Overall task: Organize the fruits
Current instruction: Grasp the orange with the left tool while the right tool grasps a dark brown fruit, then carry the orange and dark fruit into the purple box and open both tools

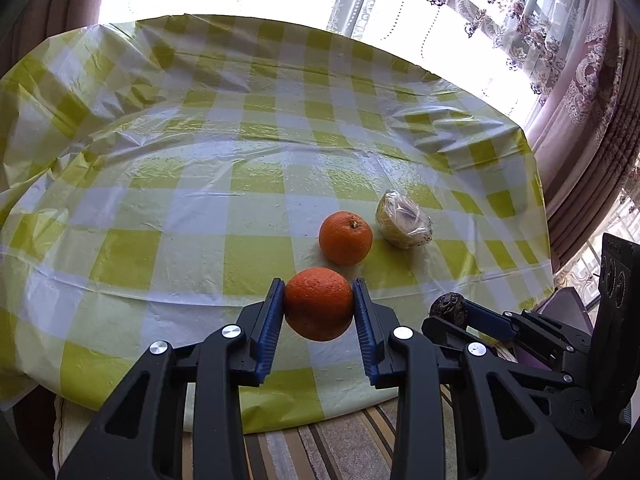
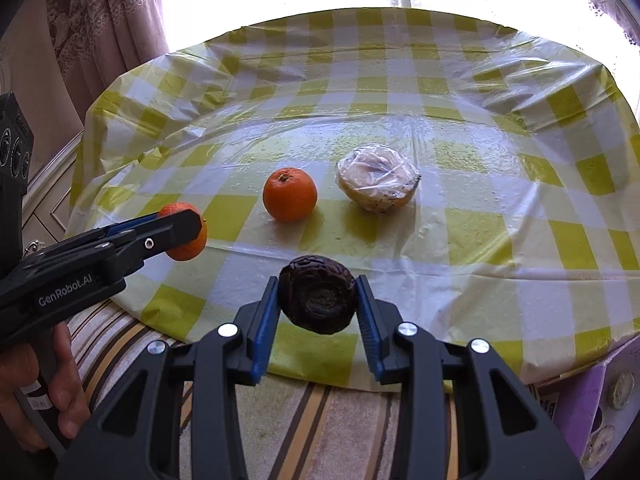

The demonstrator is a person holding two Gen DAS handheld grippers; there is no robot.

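My left gripper (image 1: 319, 304) is shut on an orange (image 1: 319, 302), held above the near edge of the table; it also shows in the right wrist view (image 2: 184, 236) at the left. My right gripper (image 2: 317, 300) is shut on a dark wrinkled fruit (image 2: 318, 300), also near the table's front edge; it shows in the left wrist view (image 1: 449, 308) at the right. A second orange (image 1: 345, 237) (image 2: 289, 194) rests on the tablecloth. A plastic-wrapped pale fruit (image 1: 404, 219) (image 2: 378, 182) lies right of it.
The round table has a yellow-green and white checked plastic cloth (image 1: 192, 184) (image 2: 500, 200). A striped cushion (image 2: 320, 420) lies below the front edge. Curtains (image 1: 580, 80) and a bright window are behind. A purple box (image 2: 600, 400) sits at lower right.
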